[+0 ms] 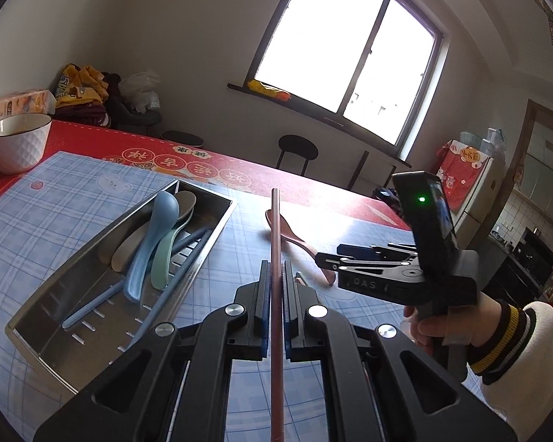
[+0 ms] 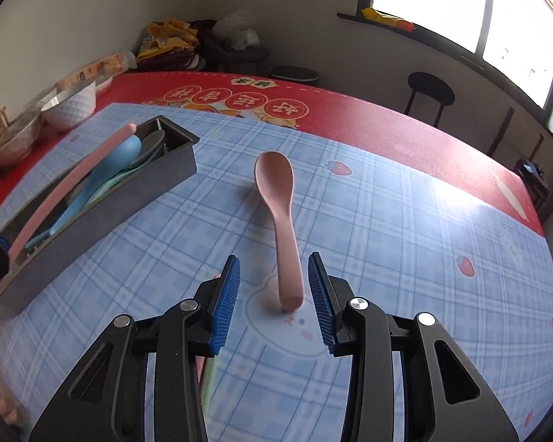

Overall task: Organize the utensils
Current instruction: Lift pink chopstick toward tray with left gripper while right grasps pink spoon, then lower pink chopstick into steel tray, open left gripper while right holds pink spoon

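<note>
The left gripper (image 1: 275,276) has its jaws clamped on a pink chopstick (image 1: 275,228), right of the tray (image 1: 202,237). The right gripper (image 2: 273,276) has jaws apart around the pink spoon's (image 2: 280,206) handle on the desk (image 2: 405,221), right of the tray.

Black grippers with blue ribbed fingers (image 2: 226,302), silver screws, white sleeve (image 1: 534,335) with striped cuff

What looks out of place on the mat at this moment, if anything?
One pink spoon lies alone on the blue checked mat, outside the metal tray that holds the other spoons. The open right gripper straddles its handle end. The left gripper is shut on a pink chopstick. Nothing looks spilled or broken.
</note>
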{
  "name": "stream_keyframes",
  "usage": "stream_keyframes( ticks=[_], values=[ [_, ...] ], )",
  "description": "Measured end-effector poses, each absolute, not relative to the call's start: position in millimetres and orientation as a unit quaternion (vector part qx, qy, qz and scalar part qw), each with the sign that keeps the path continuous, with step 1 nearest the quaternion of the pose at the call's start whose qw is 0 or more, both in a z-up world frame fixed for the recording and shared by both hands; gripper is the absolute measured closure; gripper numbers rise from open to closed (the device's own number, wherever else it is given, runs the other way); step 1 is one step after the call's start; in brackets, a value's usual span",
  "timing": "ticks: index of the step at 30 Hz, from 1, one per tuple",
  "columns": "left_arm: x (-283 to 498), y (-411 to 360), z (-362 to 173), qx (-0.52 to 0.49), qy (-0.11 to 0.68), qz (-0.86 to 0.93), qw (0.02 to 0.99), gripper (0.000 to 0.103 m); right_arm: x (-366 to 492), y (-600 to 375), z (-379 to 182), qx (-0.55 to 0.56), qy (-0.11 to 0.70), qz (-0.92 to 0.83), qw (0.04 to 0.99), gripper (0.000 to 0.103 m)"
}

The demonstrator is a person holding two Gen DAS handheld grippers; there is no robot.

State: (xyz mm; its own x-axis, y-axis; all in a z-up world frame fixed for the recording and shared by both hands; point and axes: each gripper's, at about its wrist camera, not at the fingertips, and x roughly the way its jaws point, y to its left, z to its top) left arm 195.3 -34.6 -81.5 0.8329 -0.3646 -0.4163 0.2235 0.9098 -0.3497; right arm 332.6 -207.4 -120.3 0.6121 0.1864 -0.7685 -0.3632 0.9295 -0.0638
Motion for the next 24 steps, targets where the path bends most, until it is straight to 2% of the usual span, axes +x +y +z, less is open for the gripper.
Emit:
stream_keyframes(
  ticks=[7, 15, 24],
  values=[
    [198, -36, -85, -0.145, 0.256, -0.155, 0.943, 0.098, 373, -211, -131, -0.049, 0.445, 0.143, 0.883, 0.066],
    [199, -39, -87, -0.143, 0.263, -0.154, 0.942, 0.098, 375, -216, -142, -0.008, 0.473, 0.15, 0.868, 0.089],
    [201, -39, -89, -0.143, 0.268, -0.156, 0.94, 0.098, 329, -237, -135, 0.076, 0.452, 0.176, 0.871, 0.089]
  ],
)
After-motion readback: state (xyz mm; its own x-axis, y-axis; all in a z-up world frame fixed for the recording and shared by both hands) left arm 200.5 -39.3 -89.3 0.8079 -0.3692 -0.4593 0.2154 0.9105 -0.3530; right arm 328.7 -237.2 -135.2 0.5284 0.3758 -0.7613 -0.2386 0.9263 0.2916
